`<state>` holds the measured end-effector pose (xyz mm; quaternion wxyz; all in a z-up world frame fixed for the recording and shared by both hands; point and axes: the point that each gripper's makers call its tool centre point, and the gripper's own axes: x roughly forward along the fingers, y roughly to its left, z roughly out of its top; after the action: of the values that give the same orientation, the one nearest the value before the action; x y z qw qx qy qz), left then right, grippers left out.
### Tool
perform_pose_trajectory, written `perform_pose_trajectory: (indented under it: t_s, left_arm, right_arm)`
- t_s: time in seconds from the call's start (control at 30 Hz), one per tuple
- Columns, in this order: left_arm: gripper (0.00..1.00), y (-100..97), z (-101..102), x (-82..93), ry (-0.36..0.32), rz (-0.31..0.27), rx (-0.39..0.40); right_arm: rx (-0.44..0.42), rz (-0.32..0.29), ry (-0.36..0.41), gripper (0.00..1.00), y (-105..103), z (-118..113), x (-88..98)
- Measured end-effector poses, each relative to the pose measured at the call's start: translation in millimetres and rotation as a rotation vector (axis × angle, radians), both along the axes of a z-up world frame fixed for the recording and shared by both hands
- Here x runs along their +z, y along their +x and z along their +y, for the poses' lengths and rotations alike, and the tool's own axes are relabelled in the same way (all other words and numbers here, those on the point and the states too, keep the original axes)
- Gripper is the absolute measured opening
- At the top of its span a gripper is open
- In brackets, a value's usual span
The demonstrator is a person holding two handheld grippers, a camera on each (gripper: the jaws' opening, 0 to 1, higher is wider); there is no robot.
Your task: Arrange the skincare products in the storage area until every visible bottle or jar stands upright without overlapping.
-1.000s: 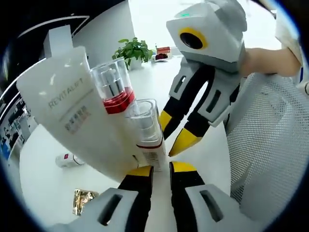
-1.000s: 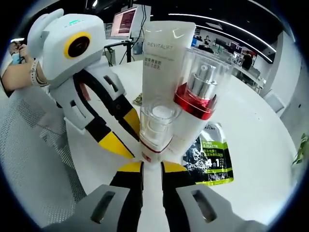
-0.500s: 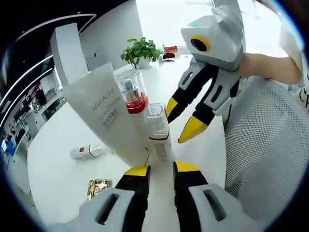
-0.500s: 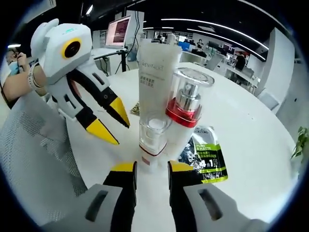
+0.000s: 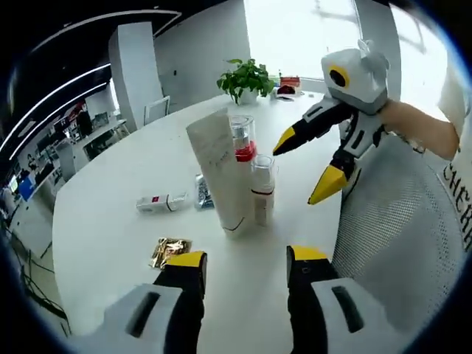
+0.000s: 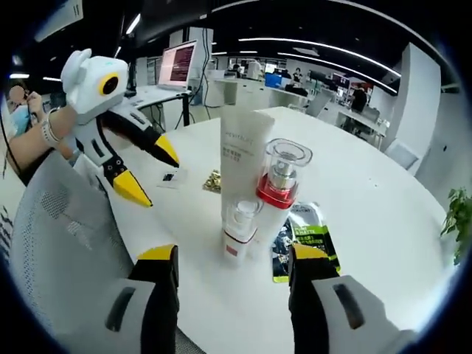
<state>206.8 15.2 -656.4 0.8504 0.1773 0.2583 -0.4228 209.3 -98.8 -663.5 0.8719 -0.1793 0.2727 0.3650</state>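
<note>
Three products stand upright close together on the round white table (image 5: 110, 221): a tall white tube (image 5: 221, 173) (image 6: 242, 158), a clear pump bottle with a red band (image 5: 243, 144) (image 6: 280, 181), and a small clear-capped bottle (image 5: 263, 188) (image 6: 240, 228). A small white bottle (image 5: 162, 202) lies on its side further left. My left gripper (image 5: 247, 258) (image 6: 151, 171) is open and empty, well back from the group. My right gripper (image 6: 234, 254) (image 5: 306, 168) is also open and empty, apart from the bottles.
A gold sachet (image 5: 168, 251) (image 6: 214, 179) and a dark green sachet (image 6: 302, 247) (image 5: 203, 192) lie flat on the table. A grey mesh chair back (image 5: 398, 243) (image 6: 66, 243) stands at the table's edge. A potted plant (image 5: 247, 77) sits at the far side.
Both grippers have drawn back from the small bottle's base and opened wide. The small bottle now stands free beside the tube and pump bottle.
</note>
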Motion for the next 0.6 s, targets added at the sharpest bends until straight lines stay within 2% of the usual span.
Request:
perform_pose_trajectory:
  t_s: [0.13,0.23,0.37,0.6]
  left_arm:
    - [0.55,-2.1,9.3,11.3,-0.051,0.0,0.05]
    - [0.6,-5.5,12.2,17.2,-0.064,-0.004,0.072]
    - [0.69,-7.4,21.9,18.4,-0.063,-0.008,0.104]
    - [0.79,-13.0,32.1,20.1,-0.081,-0.002,0.144]
  right_arm:
    - [-0.009,-0.013,-0.004,0.71,-2.7,-1.0,5.8]
    - [-0.025,-0.023,-0.005,0.76,-3.1,-2.8,9.7]
    - [-0.041,-0.031,-0.002,0.82,-3.6,-4.4,14.5]
    - [-0.05,-0.04,0.006,0.88,-7.5,-5.6,19.9]
